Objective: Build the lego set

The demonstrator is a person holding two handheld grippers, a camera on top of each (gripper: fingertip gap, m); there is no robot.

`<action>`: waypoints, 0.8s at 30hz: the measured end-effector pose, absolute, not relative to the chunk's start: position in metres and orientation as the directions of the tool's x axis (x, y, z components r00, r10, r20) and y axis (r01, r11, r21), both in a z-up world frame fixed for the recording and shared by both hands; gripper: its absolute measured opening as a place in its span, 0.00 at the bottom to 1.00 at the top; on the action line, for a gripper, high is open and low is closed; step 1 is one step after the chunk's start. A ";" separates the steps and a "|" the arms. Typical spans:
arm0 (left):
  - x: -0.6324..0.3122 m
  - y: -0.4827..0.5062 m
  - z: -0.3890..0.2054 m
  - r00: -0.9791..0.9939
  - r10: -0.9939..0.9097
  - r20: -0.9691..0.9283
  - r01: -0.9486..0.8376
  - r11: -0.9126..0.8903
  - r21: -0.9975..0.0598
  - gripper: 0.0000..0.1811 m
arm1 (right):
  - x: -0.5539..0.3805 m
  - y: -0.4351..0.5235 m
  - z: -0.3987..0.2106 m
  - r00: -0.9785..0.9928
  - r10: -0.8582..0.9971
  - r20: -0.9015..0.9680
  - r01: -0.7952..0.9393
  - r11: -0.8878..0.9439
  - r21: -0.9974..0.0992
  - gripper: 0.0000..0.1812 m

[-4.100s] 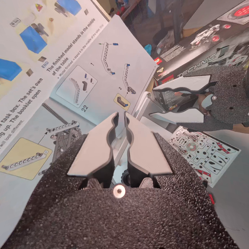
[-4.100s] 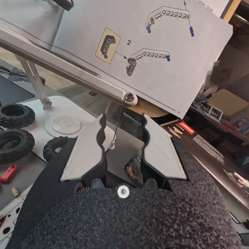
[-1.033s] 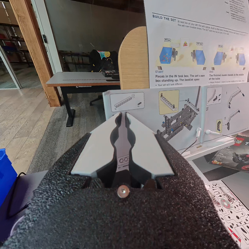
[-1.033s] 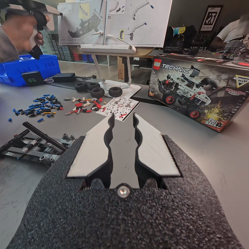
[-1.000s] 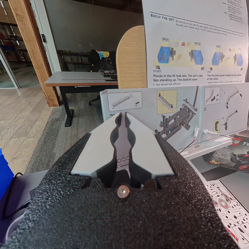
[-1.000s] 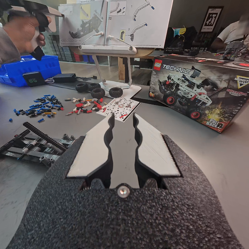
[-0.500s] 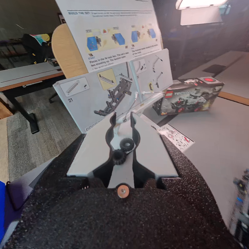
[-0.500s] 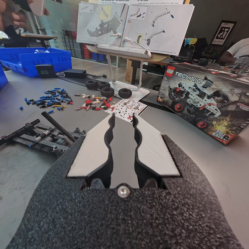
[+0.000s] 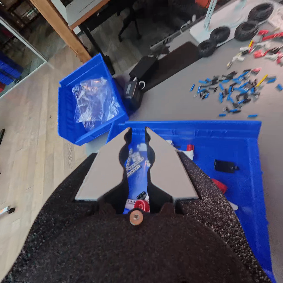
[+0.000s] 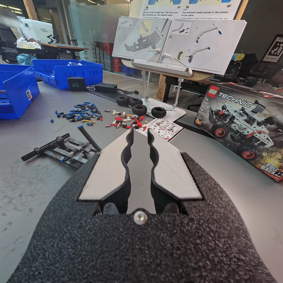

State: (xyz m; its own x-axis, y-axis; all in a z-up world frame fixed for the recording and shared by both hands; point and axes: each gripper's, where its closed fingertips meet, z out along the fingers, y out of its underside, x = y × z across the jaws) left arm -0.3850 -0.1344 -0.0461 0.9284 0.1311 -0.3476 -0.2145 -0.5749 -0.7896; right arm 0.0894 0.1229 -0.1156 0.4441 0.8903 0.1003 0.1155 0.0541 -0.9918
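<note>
While my left gripper is hovering over the near blue bin, low in the left wrist frame, its jaws are standing slightly apart and gripping nothing; grey beams and a red wheel are lying in the bin beneath. My right gripper is likewise hanging slightly parted and empty above the grey table. At the right wrist frame's left the half-built chassis is lying flat, loose pieces are sitting centre-left, the open booklet is standing at top centre, and the set box is resting at right.
</note>
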 end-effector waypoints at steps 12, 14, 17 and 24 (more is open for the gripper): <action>-0.445 -0.165 -0.157 0.945 -0.038 -0.325 -0.210 -0.832 -0.514 0.01 | 0.081 0.119 -0.131 0.436 0.878 0.198 0.192 0.125 -0.973 0.07; -0.448 -0.162 -0.177 0.950 -0.094 -0.299 -0.223 -0.873 -0.434 0.03 | 0.080 0.119 -0.134 0.429 0.877 0.216 0.210 0.136 -0.968 0.06; -0.454 -0.161 -0.201 0.951 -0.161 -0.264 -0.241 -0.920 -0.310 0.07 | 0.077 0.115 -0.138 0.409 0.891 0.199 0.209 0.121 -0.971 0.05; -0.469 -0.165 -0.229 0.970 -0.188 -0.155 -0.214 -0.961 -0.176 0.10 | 0.081 0.119 -0.142 0.413 0.897 0.160 0.205 0.079 -0.976 0.04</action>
State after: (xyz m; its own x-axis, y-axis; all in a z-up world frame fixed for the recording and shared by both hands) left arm -0.4692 -0.1652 -0.2292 0.9700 -0.1877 -0.1546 -0.2139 -0.9609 -0.1756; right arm 0.0812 0.1188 -0.1424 0.4128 0.8967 0.1598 0.2051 0.0795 -0.9755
